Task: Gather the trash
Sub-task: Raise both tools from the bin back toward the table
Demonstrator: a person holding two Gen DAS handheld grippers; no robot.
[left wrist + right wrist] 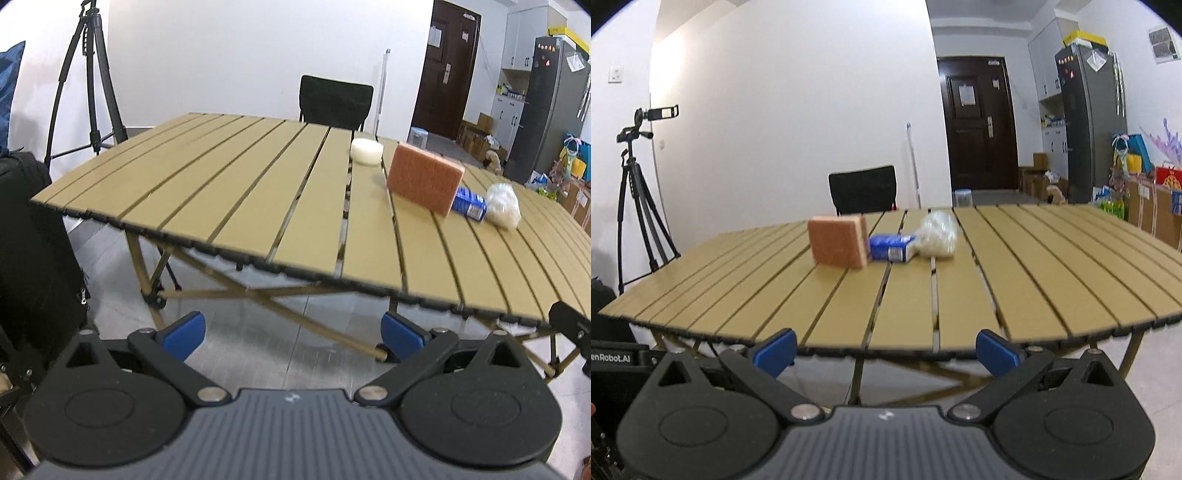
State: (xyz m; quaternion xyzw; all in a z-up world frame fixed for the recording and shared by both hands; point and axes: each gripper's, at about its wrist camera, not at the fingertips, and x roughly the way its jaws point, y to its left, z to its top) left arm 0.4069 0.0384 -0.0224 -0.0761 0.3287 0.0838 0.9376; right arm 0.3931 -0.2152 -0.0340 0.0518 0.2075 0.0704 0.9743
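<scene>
Hovering both my grippers spread wide and empty, short of the tan slatted folding table [1052,266].
On it, the orange rectangular sponge [837,242] touches the blue crumpled can [891,248], which touches the clear crumpled plastic bag [937,234]; left gripper [293,334], right gripper [885,350].

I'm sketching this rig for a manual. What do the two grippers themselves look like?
Both look alike. The left gripper and right gripper have blue fingertip pads on black linkage arms with silver pivot pins, two round black discs, and a ribbed grey body with a small white logo. No cables or sleeves show.
</scene>
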